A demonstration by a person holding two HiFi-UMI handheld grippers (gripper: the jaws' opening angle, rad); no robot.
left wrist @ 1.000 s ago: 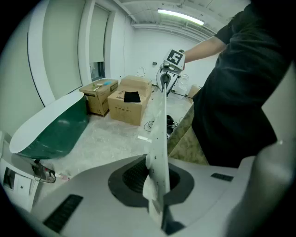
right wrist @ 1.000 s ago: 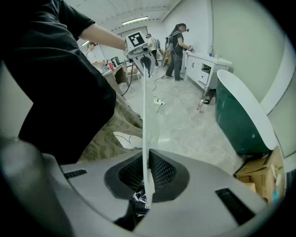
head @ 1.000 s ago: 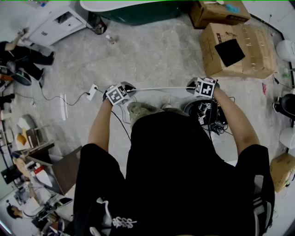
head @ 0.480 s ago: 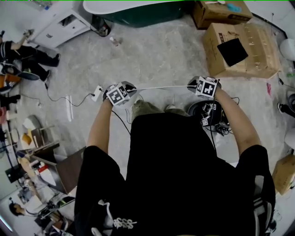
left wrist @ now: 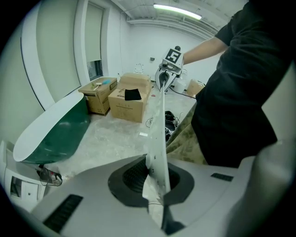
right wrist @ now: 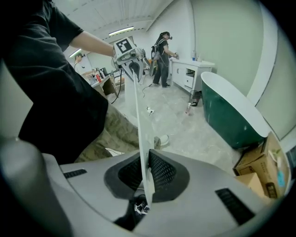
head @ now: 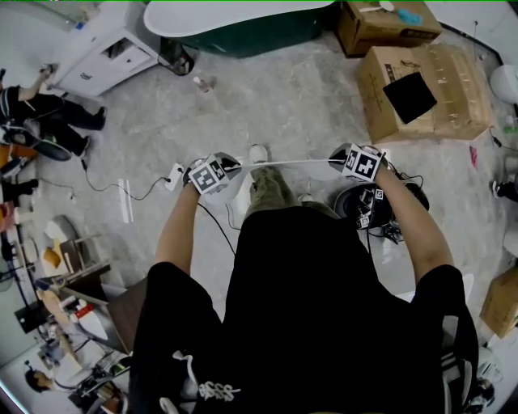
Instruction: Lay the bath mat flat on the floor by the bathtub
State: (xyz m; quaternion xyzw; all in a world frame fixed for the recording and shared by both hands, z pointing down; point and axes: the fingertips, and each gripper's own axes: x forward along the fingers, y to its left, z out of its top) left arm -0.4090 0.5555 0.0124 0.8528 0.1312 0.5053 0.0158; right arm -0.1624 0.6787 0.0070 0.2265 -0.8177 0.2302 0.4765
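White bath mat is up in the air, pulled tight between the two grippers, so from the head view it looks like one thin line in front of the person's waist. The left gripper has its fingers closed on one end of the mat. The right gripper has its fingers closed on the other end. The mat is above the grey floor, well apart from the green bathtub. Cardboard boxes stand beside the bathtub.
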